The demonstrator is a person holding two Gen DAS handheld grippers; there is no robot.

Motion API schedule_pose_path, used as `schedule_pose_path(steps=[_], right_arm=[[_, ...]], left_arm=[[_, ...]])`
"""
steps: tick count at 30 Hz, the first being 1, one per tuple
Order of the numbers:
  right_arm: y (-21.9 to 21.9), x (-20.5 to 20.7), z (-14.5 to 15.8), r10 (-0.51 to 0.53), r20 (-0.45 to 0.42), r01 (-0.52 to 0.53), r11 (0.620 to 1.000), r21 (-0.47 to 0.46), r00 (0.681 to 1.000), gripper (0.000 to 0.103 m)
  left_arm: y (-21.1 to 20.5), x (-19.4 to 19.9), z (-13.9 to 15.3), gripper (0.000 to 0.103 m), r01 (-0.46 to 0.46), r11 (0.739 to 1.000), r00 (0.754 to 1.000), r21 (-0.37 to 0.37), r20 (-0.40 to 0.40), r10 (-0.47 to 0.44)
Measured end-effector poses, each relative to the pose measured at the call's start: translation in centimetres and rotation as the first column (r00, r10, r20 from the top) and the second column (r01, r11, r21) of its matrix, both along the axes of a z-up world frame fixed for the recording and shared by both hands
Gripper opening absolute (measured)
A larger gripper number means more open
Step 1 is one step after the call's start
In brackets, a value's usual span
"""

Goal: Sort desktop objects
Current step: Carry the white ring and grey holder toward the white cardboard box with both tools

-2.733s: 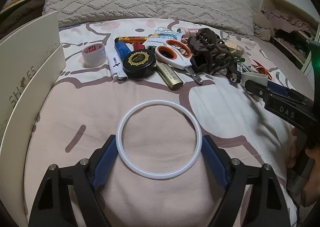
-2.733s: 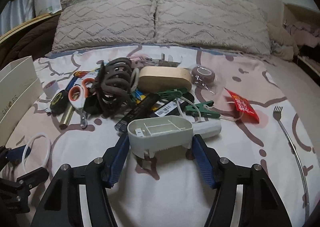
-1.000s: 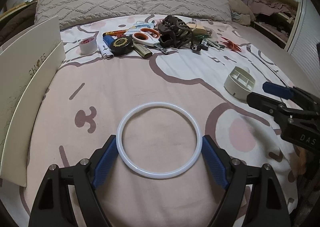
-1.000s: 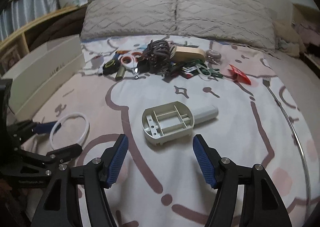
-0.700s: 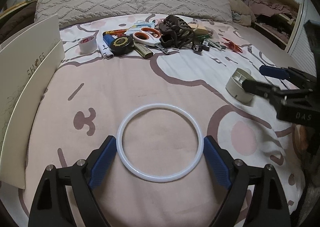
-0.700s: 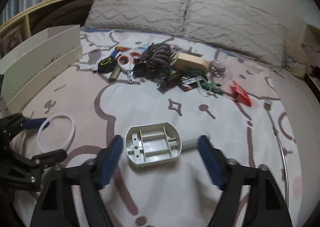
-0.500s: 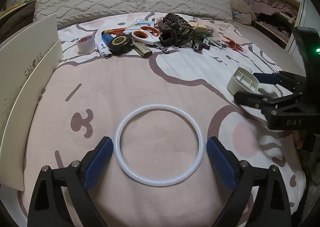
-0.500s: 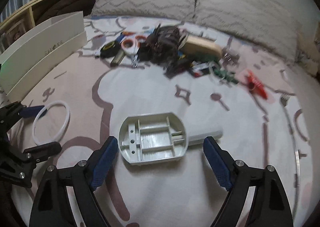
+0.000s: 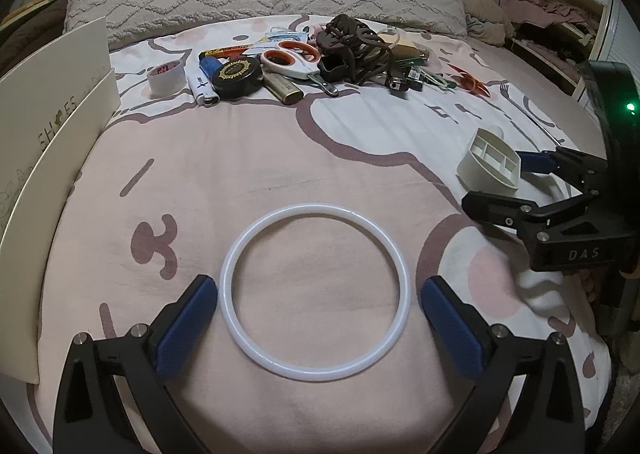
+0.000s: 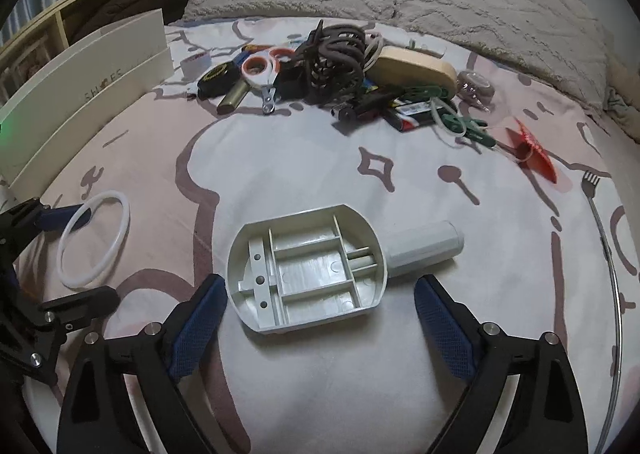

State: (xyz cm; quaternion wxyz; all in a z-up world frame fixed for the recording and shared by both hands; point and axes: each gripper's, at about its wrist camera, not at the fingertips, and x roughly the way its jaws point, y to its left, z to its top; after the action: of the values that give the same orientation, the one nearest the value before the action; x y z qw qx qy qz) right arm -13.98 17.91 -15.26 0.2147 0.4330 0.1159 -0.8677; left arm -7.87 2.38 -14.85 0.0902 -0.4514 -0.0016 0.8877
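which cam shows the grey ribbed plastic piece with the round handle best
The right wrist view. There the grey ribbed plastic piece lies centred with its open side up, ribs and round handle plain, between the opening jaws of the right tool, untouched. The left wrist view shows it small and side-on at the right edge, its handle hidden.

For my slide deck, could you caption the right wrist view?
Right claw opening around a grey plastic housing lying on the bedsheet, pads clear of it.
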Motion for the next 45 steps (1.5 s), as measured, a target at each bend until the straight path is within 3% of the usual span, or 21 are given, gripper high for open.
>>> schedule_pose_path(steps=[5,7,11,13,18,22,25,28,36,45], right_arm=[[-0.7,2.3,2.5,0.050,-0.179,-0.045,0.998,0.032,0.982,0.095],[-1.3,2.6,3.0,0.091,-0.210,-0.083,0.995,0.047,0.973,0.095],[-2.0,1.3,1.9,0.142,-0.140,-0.134,0.989,0.062,0.980,0.095],[-1.8,0.6,1.3,0.142,-0.105,-0.139,0.989,0.044,0.984,0.089],[-1.2,0.1,1.4,0.135,-0.102,-0.135,0.991,0.008,0.986,0.081],[-1.9,0.5,1.1,0.140,-0.127,-0.133,0.989,0.059,0.982,0.081],[-2.6,1.1,0.8,0.137,-0.171,-0.115,0.984,0.133,0.976,0.068],[-2.8,1.6,0.8,0.137,-0.204,-0.104,0.980,0.167,0.969,0.067],[-2.7,2.3,1.2,0.135,-0.240,-0.096,0.981,0.167,0.961,0.067],[-3.0,3.2,1.6,0.137,-0.287,-0.087,0.979,0.183,0.948,0.067]], left_arm=[[0.1,0.0,0.0,0.103,0.000,1.000,1.000,-0.009,-0.003,0.000],[0.1,0.0,0.0,0.103,0.000,1.000,1.000,-0.009,-0.003,0.000],[0.1,0.0,0.0,0.103,0.000,1.000,1.000,-0.009,-0.003,0.000],[0.0,0.0,0.0,0.103,0.000,1.000,1.000,-0.007,-0.002,0.000],[0.0,0.0,0.0,0.103,0.000,1.000,1.000,-0.006,-0.001,0.000],[-0.1,-0.1,0.0,0.103,-0.007,1.000,1.000,0.013,-0.001,0.007],[-0.4,-0.3,0.2,0.103,-0.019,0.999,1.000,0.034,-0.002,0.019],[-0.5,-0.4,0.3,0.103,-0.024,0.999,1.000,0.042,-0.004,0.024],[-1.0,-0.3,0.5,0.096,-0.042,0.997,0.999,0.060,-0.019,0.043],[-0.4,0.0,0.6,0.084,-0.026,0.999,0.999,0.020,-0.045,0.027]])
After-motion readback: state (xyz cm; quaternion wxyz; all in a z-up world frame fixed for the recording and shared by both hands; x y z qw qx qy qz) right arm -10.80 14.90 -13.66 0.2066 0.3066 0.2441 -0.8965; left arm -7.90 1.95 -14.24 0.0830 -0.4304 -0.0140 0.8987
